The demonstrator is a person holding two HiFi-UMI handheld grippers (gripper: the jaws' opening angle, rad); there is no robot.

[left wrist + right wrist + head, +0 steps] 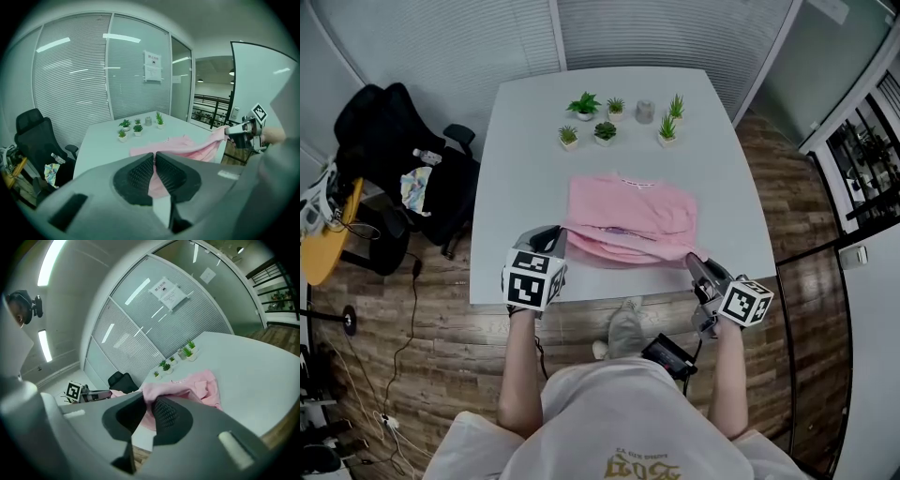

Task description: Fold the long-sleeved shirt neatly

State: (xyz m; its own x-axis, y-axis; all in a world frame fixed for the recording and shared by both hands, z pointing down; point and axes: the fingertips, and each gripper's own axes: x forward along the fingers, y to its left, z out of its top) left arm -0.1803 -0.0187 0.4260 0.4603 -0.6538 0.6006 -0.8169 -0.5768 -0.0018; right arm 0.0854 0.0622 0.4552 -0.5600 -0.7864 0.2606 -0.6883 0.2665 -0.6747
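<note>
A pink long-sleeved shirt (630, 223) lies partly folded on the white table (525, 141), with its near hem lifted off the front edge. My left gripper (555, 246) is shut on the hem's left corner; pink cloth (187, 151) runs out from between its jaws. Over at the hem's right corner, my right gripper (694, 262) pinches a bunch of cloth (154, 392). Each gripper view shows the other one: the right gripper (233, 132) at the far end of the stretched hem, the left gripper (96, 395) likewise.
Several small potted plants (605, 131) and a grey cup (645, 112) stand at the table's far side. A black office chair (403, 159) with clutter stands left of the table. A phone (672, 353) and a shoe (625, 328) are on the wooden floor below.
</note>
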